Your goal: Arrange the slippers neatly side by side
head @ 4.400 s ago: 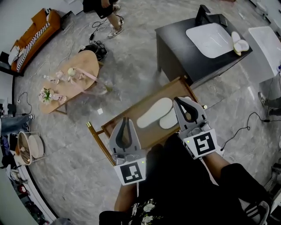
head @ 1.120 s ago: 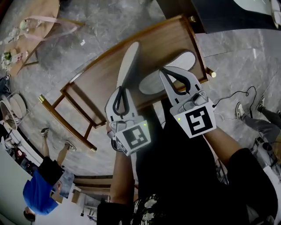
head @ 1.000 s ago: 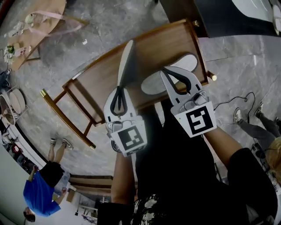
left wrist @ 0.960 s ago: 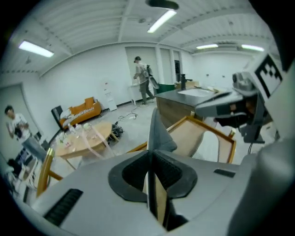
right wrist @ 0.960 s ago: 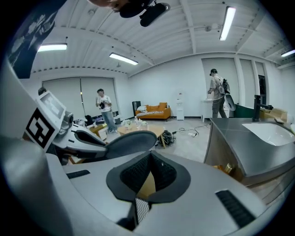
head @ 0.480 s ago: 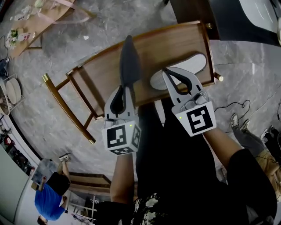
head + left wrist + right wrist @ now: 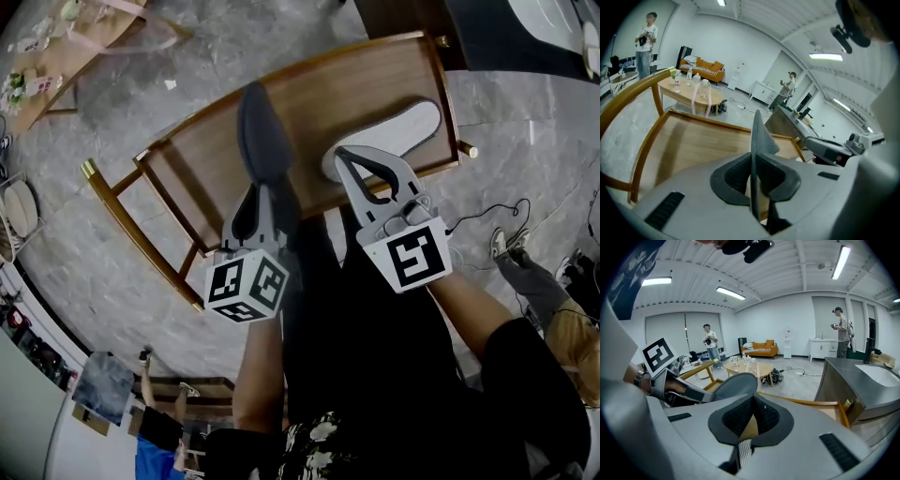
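The left gripper (image 7: 255, 202) has its jaws nearly closed, pinching the slipper (image 7: 262, 131) by its heel end and holding it edge-on, clear of the desk (image 7: 356, 89), over the middle near the front edge. Over the last second this slipper has rolled round: it showed a pale insole, then a thin edge, and now its dark sole faces up. To match its partner it probably has to turn back before it is set down. The right gripper (image 7: 345, 159) has not moved, its jaws fully together at the heel of the other slipper (image 7: 403, 127), which lies insole up by the desk's right end.
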The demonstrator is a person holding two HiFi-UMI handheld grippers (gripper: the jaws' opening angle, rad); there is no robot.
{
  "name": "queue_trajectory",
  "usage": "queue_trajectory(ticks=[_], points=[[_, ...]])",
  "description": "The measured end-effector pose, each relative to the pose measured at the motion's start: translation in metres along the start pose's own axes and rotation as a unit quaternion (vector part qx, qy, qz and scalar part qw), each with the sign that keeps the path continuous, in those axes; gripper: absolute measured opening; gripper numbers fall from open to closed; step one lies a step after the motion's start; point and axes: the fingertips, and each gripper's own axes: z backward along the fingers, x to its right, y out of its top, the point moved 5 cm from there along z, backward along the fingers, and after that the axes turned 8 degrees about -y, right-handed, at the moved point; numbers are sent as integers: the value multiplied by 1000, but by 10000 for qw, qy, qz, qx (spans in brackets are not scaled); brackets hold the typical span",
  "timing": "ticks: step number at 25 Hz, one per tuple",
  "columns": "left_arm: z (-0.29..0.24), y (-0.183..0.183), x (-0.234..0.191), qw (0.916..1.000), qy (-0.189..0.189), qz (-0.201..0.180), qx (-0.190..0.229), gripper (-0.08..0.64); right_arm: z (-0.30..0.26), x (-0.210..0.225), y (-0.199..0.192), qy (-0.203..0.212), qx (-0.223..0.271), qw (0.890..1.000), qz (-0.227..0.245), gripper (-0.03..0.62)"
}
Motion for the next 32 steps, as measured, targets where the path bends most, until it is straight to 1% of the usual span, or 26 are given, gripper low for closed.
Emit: queue_trajectory(ticks=[3,6,11,14,16,19,21,25,27,29,32], points=[[-3,-8,-13,9999,57,86,-97,32,-1,-6,-6,-68,-94,9999,-9,-3],[-6,-15,-27,9995,74,271,-133,32,-3,-13,-12,-113,-173,9998,1,-3],[-7,-19,-50,9977,67,676,86,32,-8,-26,-12,-128,-234,9996,99,-3],[-8,-22,-58,9954,180,922,168,34,-9,-32,-11,-136,-292,9994,121,-3],[-10,-22,-62,9958,254,860,202,35,-13,-35,-10,-137,-311,9994,109,-3],[-13,-22,-64,9964,256,791,187,37,-18,-41,-11,-119,-338,9993,109,-3],[-14,-24,-66,9969,315,709,103,37,-22,-46,-15,-85,-385,9992,103,-3],[-15,-29,-74,9969,551,554,-130,48,-28,-52,-21,-55,-423,9991,61,-3],[-16,-30,-77,9969,638,419,-181,54,-30,-53,-23,-58,-452,9989,64,-3],[-16,-30,-79,9971,677,294,-208,61,-31,-53,-24,-66,-457,9989,67,-3],[-17,-30,-82,9969,704,236,-255,67,-31,-51,-26,-85,-496,9987,85,-3]])
